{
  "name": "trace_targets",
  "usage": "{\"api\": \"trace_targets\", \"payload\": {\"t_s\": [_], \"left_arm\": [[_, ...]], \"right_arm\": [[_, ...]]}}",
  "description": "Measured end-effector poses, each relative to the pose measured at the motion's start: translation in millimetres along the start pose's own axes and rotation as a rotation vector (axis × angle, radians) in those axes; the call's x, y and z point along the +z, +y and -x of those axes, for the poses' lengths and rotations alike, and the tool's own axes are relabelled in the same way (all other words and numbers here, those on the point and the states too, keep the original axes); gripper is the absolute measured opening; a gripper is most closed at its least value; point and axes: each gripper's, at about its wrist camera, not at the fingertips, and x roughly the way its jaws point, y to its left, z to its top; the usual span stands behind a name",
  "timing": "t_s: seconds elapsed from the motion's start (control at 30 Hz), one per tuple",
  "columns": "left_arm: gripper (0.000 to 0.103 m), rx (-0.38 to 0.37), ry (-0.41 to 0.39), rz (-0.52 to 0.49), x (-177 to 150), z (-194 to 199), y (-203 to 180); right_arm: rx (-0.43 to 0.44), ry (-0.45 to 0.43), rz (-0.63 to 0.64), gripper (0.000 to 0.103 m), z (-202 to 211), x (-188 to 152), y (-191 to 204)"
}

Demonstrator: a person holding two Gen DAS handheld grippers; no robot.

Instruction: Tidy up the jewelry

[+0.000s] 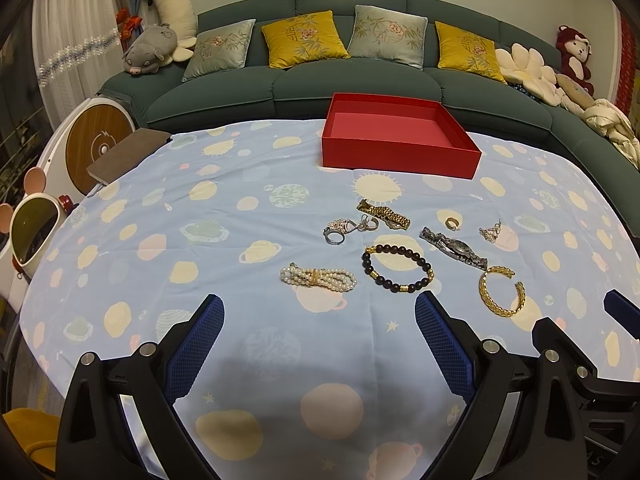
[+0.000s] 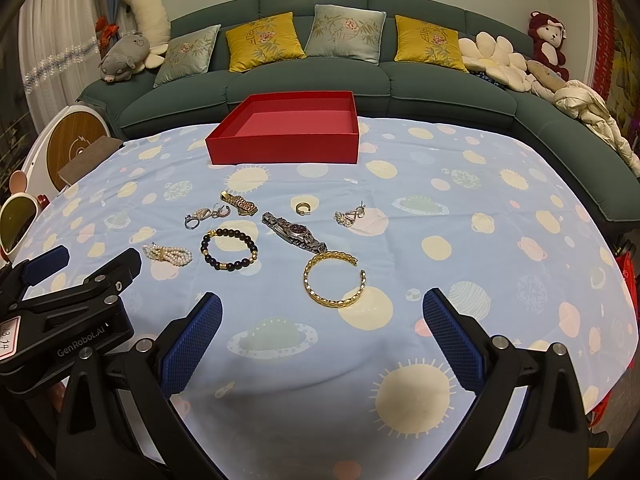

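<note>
Jewelry lies loose on the blue planet-print cloth [image 1: 280,220] [image 2: 480,240]: a pearl bracelet [image 1: 318,277] [image 2: 168,254], a dark bead bracelet [image 1: 397,268] [image 2: 229,249], a gold open bangle [image 1: 501,291] [image 2: 334,279], a silver watch [image 1: 454,248] [image 2: 294,232], a gold watch band [image 1: 384,214] [image 2: 238,202], a small gold ring [image 1: 453,223] [image 2: 303,207], silver rings [image 1: 350,227] [image 2: 206,214] and a silver earring [image 1: 491,232] [image 2: 350,216]. An empty red box [image 1: 400,136] [image 2: 286,130] stands behind them. My left gripper [image 1: 320,312] is open just short of the pearl bracelet. My right gripper [image 2: 322,312] is open near the gold bangle.
A green sofa [image 1: 360,80] with cushions and plush toys runs behind the table. A brown notebook [image 1: 126,154] lies at the table's left edge, beside a round wooden-faced device [image 1: 98,146]. In the right wrist view the left gripper body [image 2: 60,312] sits at lower left.
</note>
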Motion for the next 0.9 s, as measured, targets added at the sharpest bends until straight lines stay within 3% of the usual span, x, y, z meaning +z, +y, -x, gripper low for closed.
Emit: {"api": "trace_targets", "payload": {"t_s": [0.9], "left_arm": [[0.094,-0.014,0.009,-0.004,-2.5,-1.7,6.0]], "right_arm": [[-0.005,-0.005,-0.011,0.098,-1.8,3.3,-7.1]]}}
